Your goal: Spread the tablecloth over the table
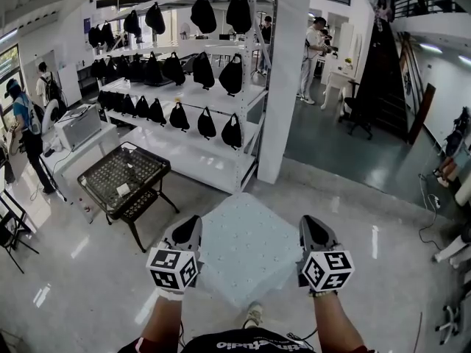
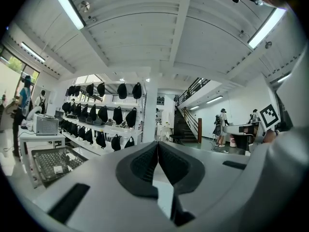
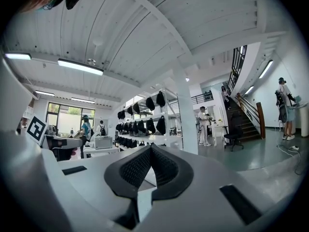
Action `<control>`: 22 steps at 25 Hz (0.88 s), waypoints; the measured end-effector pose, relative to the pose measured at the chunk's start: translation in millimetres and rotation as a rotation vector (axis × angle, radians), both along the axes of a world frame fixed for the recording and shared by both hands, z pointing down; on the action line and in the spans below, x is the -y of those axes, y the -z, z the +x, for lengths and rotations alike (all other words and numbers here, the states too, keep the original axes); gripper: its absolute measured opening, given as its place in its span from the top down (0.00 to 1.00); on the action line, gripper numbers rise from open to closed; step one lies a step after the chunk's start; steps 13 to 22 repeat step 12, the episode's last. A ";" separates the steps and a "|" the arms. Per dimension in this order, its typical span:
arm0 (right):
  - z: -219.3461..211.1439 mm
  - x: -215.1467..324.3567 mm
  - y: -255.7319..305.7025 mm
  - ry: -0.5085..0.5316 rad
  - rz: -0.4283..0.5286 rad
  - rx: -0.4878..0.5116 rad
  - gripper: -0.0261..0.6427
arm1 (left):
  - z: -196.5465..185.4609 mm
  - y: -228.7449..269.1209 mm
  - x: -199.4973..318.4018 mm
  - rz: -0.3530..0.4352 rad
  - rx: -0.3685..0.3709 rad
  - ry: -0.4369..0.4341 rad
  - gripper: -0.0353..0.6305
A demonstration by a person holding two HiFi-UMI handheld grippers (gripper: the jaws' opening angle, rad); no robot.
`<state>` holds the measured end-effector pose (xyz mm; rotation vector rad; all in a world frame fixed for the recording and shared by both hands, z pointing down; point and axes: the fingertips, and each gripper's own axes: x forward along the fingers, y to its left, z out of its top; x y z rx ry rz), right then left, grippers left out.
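A white dotted tablecloth (image 1: pixel 246 250) hangs between my two grippers above the pale floor. My left gripper (image 1: pixel 193 223) is shut on its left edge and my right gripper (image 1: pixel 307 223) is shut on its right edge, both pointing level and forward. In the left gripper view the jaws (image 2: pixel 157 144) meet, with a strip of white cloth (image 2: pixel 162 197) showing below them. The right gripper view shows the same: jaws (image 3: pixel 150 148) closed and white cloth (image 3: pixel 145 199) beneath. A black mesh-top folding table (image 1: pixel 124 176) stands ahead to the left, apart from the cloth.
White shelving (image 1: pixel 193 98) hung with black bags stands ahead behind the table, with a white pillar (image 1: pixel 285 79) beside it. A white bench with a box (image 1: pixel 77 127) is at the left, near a person (image 1: pixel 26 134). Dark stairs (image 1: pixel 388 72) rise at the back right.
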<state>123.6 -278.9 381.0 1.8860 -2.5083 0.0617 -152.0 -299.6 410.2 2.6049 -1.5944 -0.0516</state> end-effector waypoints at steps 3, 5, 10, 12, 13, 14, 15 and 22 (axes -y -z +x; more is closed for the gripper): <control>-0.2 0.1 -0.7 0.000 -0.005 -0.007 0.92 | -0.1 -0.3 -0.1 0.001 0.014 0.006 0.92; 0.5 1.2 -0.8 -0.003 -0.004 -0.013 0.92 | -0.1 -1.0 1.0 0.003 0.021 0.010 0.92; 1.4 2.1 -2.2 -0.001 -0.002 -0.016 0.92 | 0.8 -3.8 2.5 0.006 0.037 0.018 0.92; 1.9 1.5 -2.6 0.001 -0.003 -0.012 0.92 | 2.1 -3.7 2.3 0.006 0.038 0.017 0.92; 1.9 1.5 -2.6 0.001 -0.003 -0.012 0.92 | 2.1 -3.7 2.3 0.006 0.038 0.017 0.92; 1.9 1.5 -2.6 0.001 -0.003 -0.012 0.92 | 2.1 -3.7 2.3 0.006 0.038 0.017 0.92; 1.9 1.5 -2.6 0.001 -0.003 -0.012 0.92 | 2.1 -3.7 2.3 0.006 0.038 0.017 0.92; 1.9 1.5 -2.6 0.001 -0.003 -0.012 0.92 | 2.1 -3.7 2.3 0.006 0.038 0.017 0.92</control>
